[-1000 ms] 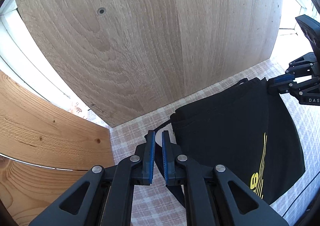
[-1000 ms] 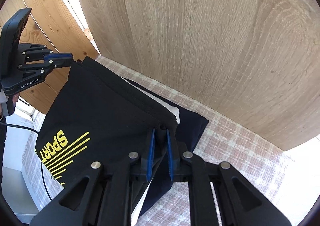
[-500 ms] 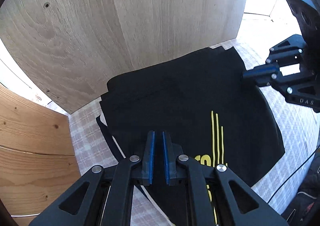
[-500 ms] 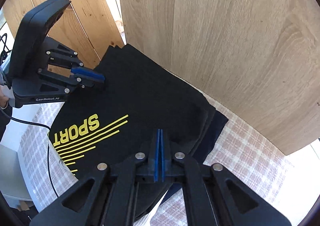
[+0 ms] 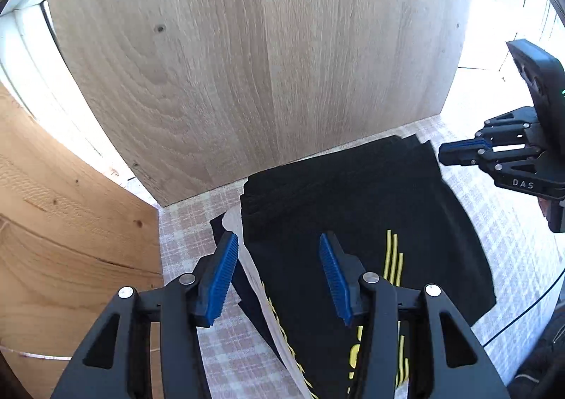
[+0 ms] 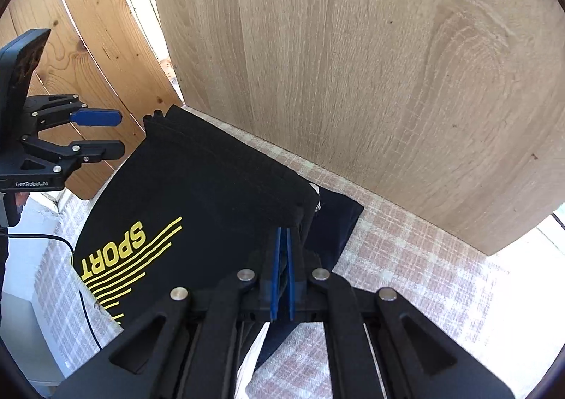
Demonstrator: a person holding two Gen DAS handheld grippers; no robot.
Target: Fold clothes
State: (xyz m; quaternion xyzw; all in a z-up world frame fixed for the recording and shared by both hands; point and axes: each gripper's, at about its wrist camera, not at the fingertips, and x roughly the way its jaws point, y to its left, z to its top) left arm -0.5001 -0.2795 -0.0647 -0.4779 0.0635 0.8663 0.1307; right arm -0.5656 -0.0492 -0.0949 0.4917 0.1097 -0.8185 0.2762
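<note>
A folded black shirt (image 5: 353, 208) with yellow "SPORT" print lies on the checked tablecloth (image 5: 187, 229), on top of other folded clothes; it also shows in the right wrist view (image 6: 197, 187). My left gripper (image 5: 279, 243) is open and empty, its jaws standing over the shirt's left edge; it also shows in the right wrist view (image 6: 113, 132). My right gripper (image 6: 282, 240) is shut, with nothing clearly between its blue pads, at the shirt's right corner; in the left wrist view it (image 5: 448, 153) sits beside the shirt's far right corner.
A tall light-wood panel (image 5: 247, 63) stands right behind the clothes. Pine boards (image 5: 70, 240) wall the left side. A dark navy garment (image 6: 335, 222) and a white one (image 5: 254, 279) stick out under the shirt. A black cable (image 6: 84, 296) runs off the near edge.
My left gripper has opened and let the shirt go; one second ago both grippers held it up. The shirt now lies flat on the pile. The right gripper stays shut.
</note>
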